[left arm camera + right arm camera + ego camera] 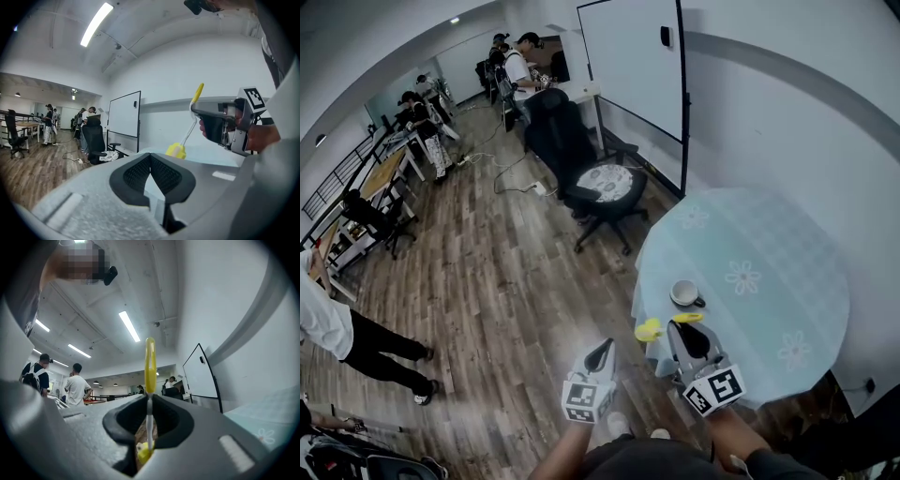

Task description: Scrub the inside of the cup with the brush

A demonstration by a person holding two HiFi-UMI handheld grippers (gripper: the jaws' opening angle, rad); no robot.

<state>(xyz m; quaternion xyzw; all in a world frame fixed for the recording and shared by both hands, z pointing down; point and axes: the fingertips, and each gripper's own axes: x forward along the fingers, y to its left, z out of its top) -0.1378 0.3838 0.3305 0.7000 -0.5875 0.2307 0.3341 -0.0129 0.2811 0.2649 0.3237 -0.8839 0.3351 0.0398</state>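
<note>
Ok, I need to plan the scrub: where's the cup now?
In the head view the cup stands on the round table, near its left edge, just beyond the right gripper holding the brush.

**Both grippers out in front: left shut and empty, right clamped on the brush**

In the head view the left gripper (604, 347) and the right gripper (684, 330) sit side by side close to the body. Both point away from the person, with their marker cubes nearest the wrists. The left forearm (555, 457) and right forearm (739, 433) reach in from the bottom edge. The left gripper's jaws are pressed together with nothing between them. The right gripper's jaws are closed on the thin stem of a brush (149, 365). The right hand (259, 137) wraps around that gripper's handle.
</note>
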